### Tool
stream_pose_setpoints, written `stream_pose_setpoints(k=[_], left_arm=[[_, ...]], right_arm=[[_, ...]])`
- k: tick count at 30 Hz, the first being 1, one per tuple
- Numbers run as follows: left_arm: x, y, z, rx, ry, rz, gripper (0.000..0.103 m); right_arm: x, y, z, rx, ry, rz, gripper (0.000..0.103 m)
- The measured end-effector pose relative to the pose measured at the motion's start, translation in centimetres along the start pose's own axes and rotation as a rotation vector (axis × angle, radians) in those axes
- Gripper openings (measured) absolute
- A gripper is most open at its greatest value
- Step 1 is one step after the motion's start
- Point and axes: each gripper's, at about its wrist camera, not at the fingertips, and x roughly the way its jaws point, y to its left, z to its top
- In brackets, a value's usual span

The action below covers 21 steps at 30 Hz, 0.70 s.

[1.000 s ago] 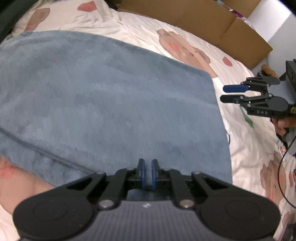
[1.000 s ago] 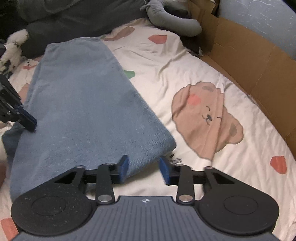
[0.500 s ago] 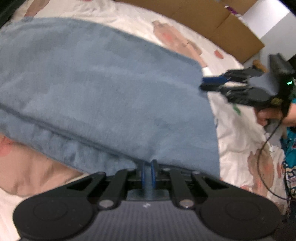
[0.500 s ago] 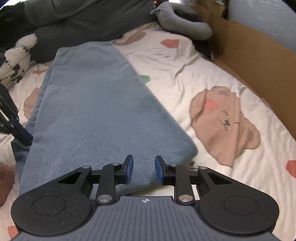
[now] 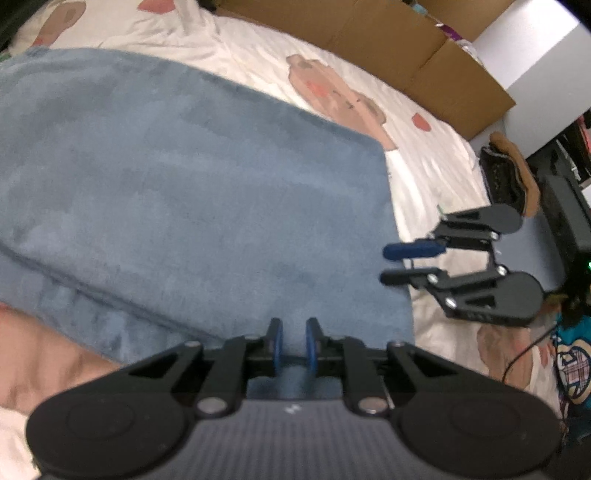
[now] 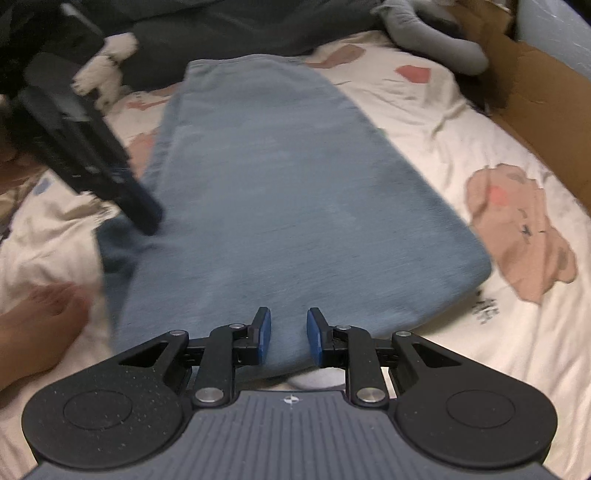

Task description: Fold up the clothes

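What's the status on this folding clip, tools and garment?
Left tool just eased open, blue garment edge between its pads. Right tool closing, straddling the near hem, not pinched. Garment flat on bedsheet. Nothing blocking.

White bedsheet (image 6: 424, 122) with bear prints (image 6: 517, 229) covered the bed. Brown cardboard panels (image 5: 406, 48) stood along its far edge. Grey plush toy (image 6: 432, 40) lay at the head, dark bedding (image 6: 221, 26) beside it.

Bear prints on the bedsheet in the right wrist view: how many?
1 whole: a bear print right of the blue garment. Partial tan patches at left may be more, some hidden.
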Motion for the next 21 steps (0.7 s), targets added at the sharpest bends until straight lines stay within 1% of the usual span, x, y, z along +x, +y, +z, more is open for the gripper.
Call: stream_pose_setpoints(k=[2, 7, 10, 11, 14, 17, 21], left_arm=[[-0.1, 0.4, -0.5, -0.017, 0.013, 0.004, 0.014], [-0.5, 1.2, -1.8, -0.038, 0.039, 0.022, 0.013], [-0.3, 1.2, -2.1, -0.032, 0.054, 0.037, 0.011], [-0.2, 1.2, -2.2, -0.029, 0.059, 0.042, 0.011], [0.6, 1.2, -2.9, -0.021, 0.086, 0.041, 0.003], [0.5, 1.3, -2.9, -0.031, 0.092, 0.04, 0.003], [0.4, 1.5, -3.0, -0.044, 0.1, 0.037, 0.003]], right_arm=[[-0.2, 0.9, -0.4, -0.025, 0.002, 0.015, 0.027], [-0.3, 2.9, -1.0, -0.066, 0.014, 0.061, 0.027], [-0.2, 3.7, -1.3, -0.083, 0.019, 0.07, 0.026], [-0.3, 3.9, -1.4, -0.081, 0.022, 0.071, 0.026], [-0.4, 4.3, -1.5, -0.071, 0.03, 0.077, 0.023], [-0.6, 4.4, -1.5, -0.044, 0.042, 0.081, 0.02], [-1.4, 3.5, -1.7, 0.037, 0.06, 0.099, 0.022]])
